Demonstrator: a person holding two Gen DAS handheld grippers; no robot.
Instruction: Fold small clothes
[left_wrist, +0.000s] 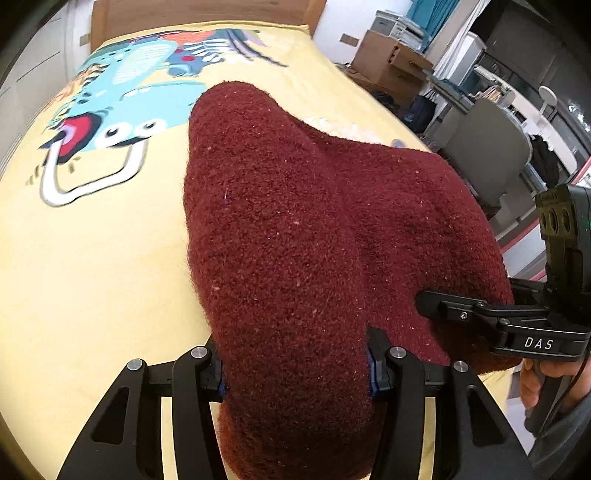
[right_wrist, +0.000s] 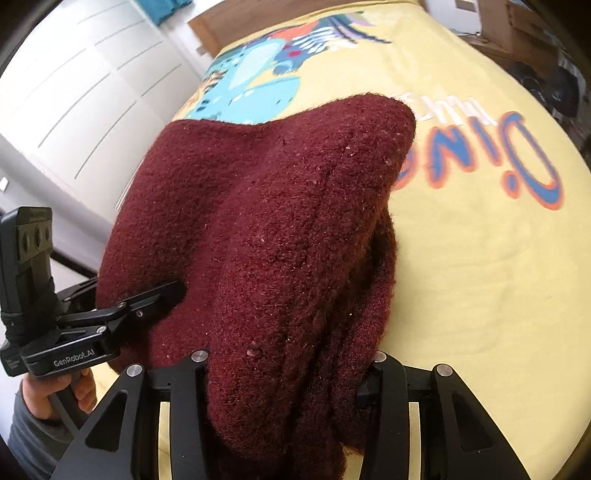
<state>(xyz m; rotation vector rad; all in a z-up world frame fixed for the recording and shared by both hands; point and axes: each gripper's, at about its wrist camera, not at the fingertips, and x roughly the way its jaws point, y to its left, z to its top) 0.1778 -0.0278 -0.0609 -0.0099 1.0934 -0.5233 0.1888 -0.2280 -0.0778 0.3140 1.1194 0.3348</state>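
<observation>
A dark red fuzzy knit garment (left_wrist: 280, 221) (right_wrist: 266, 221) is lifted in a bunched hump above the yellow dinosaur-print bedsheet (left_wrist: 92, 277) (right_wrist: 480, 277). My left gripper (left_wrist: 295, 373) is shut on a thick fold of its near edge, with the cloth filling the gap between the pads. In the right wrist view my right gripper (right_wrist: 284, 380) is shut on another thick fold of the same edge. Each gripper shows in the other's view: the right gripper (left_wrist: 436, 306) and the left gripper (right_wrist: 162, 295) both bite into the cloth. The fingertips are buried in the knit.
A wooden headboard (left_wrist: 199, 11) closes the far end of the bed. Cardboard boxes (left_wrist: 388, 55) and a grey chair (left_wrist: 487, 147) stand past the bed's right side. White wardrobe doors (right_wrist: 74, 92) line the left. A person's hands (left_wrist: 535, 380) (right_wrist: 37, 398) hold the gripper handles.
</observation>
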